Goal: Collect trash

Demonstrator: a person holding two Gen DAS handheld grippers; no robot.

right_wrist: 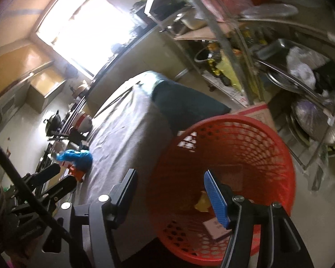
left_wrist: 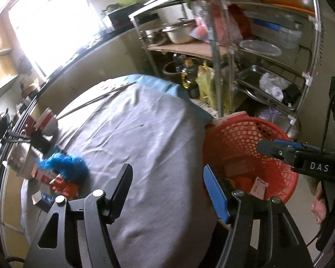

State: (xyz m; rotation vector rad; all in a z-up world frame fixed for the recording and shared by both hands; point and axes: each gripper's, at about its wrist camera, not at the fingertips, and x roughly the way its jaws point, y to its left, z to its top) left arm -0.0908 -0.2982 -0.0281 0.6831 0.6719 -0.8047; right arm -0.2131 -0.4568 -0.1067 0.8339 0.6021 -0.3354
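Both tongs stand wide open and empty: the left tongs (left_wrist: 167,192) hang over the near edge of the worktop (left_wrist: 145,138), and the right tongs (right_wrist: 169,192) hang at the near rim of the basket (right_wrist: 268,138), one finger toward the cloth, the blue-padded one over the opening.

Largest first: the worktop, draped in grey cloth, is mostly bare down its middle. Just beside its right edge stands the red mesh basket, lower than the cloth, already holding a few scraps, a yellow piece (right_wrist: 202,201) and a pale card (right_wrist: 214,226) among them.

What is left to collect appears to be the pile (left_wrist: 60,176) at the far left of the cloth: a blue fuzzy thing lying over red-and-white packets, with small paper bits beside it. A can (left_wrist: 47,120) stands farther back; whether it counts as trash I cannot tell.

The step in hand looks like a reach back to that pile, best done by the left tongs, which are nearer. Come in low and level, straddle one item only, and close on a firm edge of a packet, not the fluff, which may slip or drag its neighbours. Carry it well over the rim before letting go, since the basket sits below the cloth's edge and light paper could drift to the floor.
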